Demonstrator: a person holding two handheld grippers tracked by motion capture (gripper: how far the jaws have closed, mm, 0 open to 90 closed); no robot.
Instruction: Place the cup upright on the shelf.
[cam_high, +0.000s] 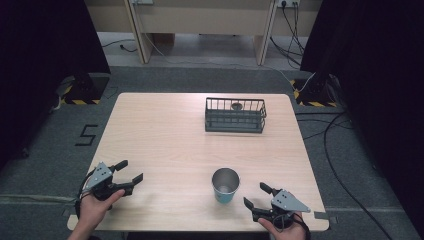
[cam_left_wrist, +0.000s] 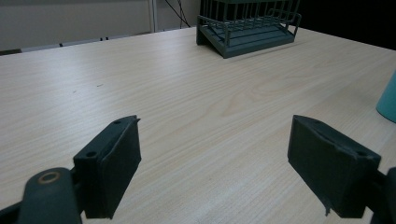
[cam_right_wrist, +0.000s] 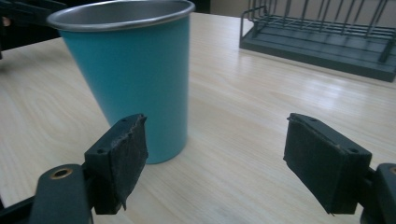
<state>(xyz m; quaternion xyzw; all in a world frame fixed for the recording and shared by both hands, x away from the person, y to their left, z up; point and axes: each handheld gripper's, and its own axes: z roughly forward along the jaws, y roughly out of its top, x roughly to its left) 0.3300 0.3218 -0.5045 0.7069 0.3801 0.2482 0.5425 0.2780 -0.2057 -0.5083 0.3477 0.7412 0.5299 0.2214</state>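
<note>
High view, surface: a pale wood-grain surface (cam_high: 165, 140) fills the middle of the scene, standing on grey carpet, with dark curtains to either side and cables trailing along the floor at the right.
Rack: a dark wire dish rack (cam_high: 235, 115) sits toward the far edge of the surface, right of centre, with a small round object inside it that is too small to identify.
Cup: a teal cup with a bare metal rim and inside (cam_high: 225, 185) stands upright near the person's edge of the surface, right of centre and well apart from the rack.
Left tongs: the left tongs (cam_high: 128, 171), held in the person's left hand (cam_high: 97, 202), rest at the near left of the surface, spread wide, holding nothing and well apart from the cup.
Right tongs: the right tongs (cam_high: 256, 195), held in the person's right hand (cam_high: 285, 227), lie at the near right, just beside the cup and pointing toward it, also spread wide with nothing between them.
Left gripper view: the two black pads stand far apart over bare wood; the rack (cam_left_wrist: 247, 28) shows at the top and a sliver of the teal cup (cam_left_wrist: 387, 100) at the right edge.
Right gripper view: the cup (cam_right_wrist: 135, 79) stands close ahead, behind the left-hand pad (cam_right_wrist: 123, 161) and off to that side of the gap, not between the pads; whether the pad touches it cannot be told. The rack (cam_right_wrist: 322, 39) lies beyond at upper right.
</note>
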